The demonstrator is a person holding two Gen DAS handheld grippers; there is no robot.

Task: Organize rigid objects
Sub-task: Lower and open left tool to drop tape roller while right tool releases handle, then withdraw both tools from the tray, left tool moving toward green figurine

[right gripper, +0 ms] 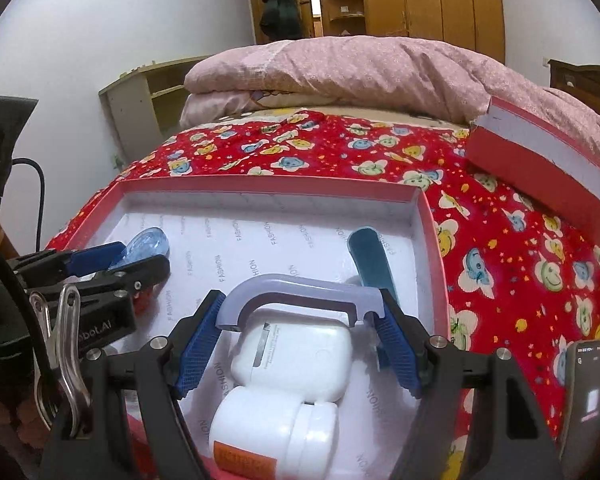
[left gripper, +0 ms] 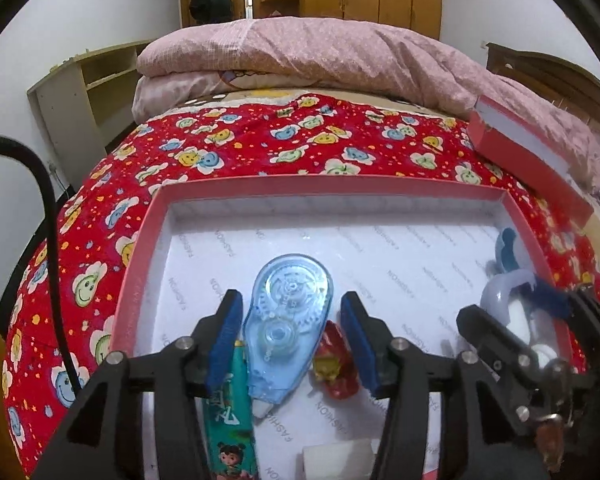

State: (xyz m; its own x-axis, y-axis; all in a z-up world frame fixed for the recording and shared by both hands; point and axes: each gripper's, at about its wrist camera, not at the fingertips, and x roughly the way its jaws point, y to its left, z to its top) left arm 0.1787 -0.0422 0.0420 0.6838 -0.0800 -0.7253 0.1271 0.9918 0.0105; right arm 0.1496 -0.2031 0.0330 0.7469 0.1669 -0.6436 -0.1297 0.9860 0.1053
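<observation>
A shallow red box [left gripper: 140,248] with a white "FASHION" lining lies on the bed; it also shows in the right wrist view [right gripper: 436,240]. My left gripper [left gripper: 292,312] is open around a blue correction tape dispenser [left gripper: 288,320] lying in the box, with gaps on both sides. A green tube [left gripper: 230,420] and a small red toy [left gripper: 336,364] lie beside it. My right gripper [right gripper: 302,316] has its pads against the ends of a lavender U-shaped handle [right gripper: 300,292] above a white case [right gripper: 296,356] and a white bottle [right gripper: 276,432]. A teal strip [right gripper: 370,256] lies behind.
The red box lid [right gripper: 540,168] leans on the pink quilt [right gripper: 360,72] at the back right. A phone [right gripper: 588,392] lies on the red flowered bedspread [right gripper: 520,264] at the right. A black cable [left gripper: 48,216] hangs at the left. Wooden wardrobes stand behind the bed.
</observation>
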